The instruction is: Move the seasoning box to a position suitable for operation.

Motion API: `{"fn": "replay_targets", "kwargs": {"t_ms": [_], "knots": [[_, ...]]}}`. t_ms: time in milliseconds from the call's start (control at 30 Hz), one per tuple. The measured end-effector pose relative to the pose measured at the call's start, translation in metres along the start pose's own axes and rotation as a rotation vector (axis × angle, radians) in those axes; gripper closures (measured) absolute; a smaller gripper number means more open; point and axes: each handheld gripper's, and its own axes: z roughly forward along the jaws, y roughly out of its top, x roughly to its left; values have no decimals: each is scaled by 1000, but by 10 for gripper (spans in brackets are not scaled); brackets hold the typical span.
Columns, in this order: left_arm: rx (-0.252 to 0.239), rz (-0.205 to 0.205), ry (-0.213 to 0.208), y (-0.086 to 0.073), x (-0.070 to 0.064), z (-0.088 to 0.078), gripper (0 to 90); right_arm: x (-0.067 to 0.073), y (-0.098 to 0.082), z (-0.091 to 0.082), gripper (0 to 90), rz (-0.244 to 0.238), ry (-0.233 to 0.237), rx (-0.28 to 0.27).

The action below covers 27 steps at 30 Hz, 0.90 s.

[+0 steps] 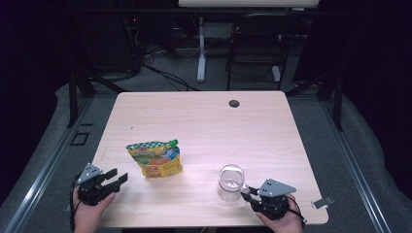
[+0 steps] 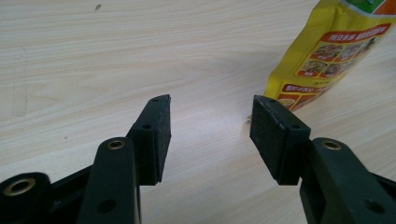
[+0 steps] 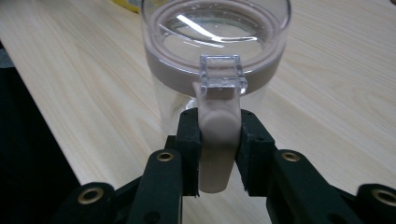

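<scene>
While clamped in the right tool (image 3: 218, 154), jar handle (image 3: 217, 140); left tool (image 2: 210, 135) agape beside pouch (image 2: 327, 56).

Dark room, grey floor (image 1: 160, 80), black chair (image 1: 256, 41)

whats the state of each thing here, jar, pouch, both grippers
jar: upright on the table, clear lid on, latch handle clamped by the right gripper
pouch: on the table, green cap on, not held
left gripper: open, nothing between its jaws, pouch just ahead
right gripper: shut on the latch handle
</scene>
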Motion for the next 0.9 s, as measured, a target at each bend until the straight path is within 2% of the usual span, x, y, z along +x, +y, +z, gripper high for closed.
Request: {"fn": "replay_targets", "kwargs": {"t_ms": [67, 133, 233, 267, 467, 667, 767, 833, 900], "knots": [[1, 0, 1, 0, 0, 0, 482, -2, -1, -1, 714, 12, -4, -2], [1, 1, 2, 0, 0, -1, 482, -9, -4, -5, 683, 57, -25, -11], [3, 2, 3, 0, 0, -1, 482, -13, -5, -7, 679, 77, -50, -9], [3, 2, 3, 0, 0, -1, 482, -17, -6, -7, 684, 99, -74, -12], [9, 6, 3, 0, -1, 1, 482, -22, -6, -3, 717, 137, -125, -12], [7, 9, -4, 0, -2, 1, 480, -26, -3, 5, 751, 120, -171, -16], [-2, 13, -5, 0, -2, 0, 474, -29, -2, 7, 758, 113, -174, -19], [-20, 1, 9, 1, -3, 0, 466, -31, 0, 10, 766, 108, -176, -23], [-25, -11, 3, 1, -3, 1, 464, -33, 1, 12, 769, 98, -173, -15]]}}
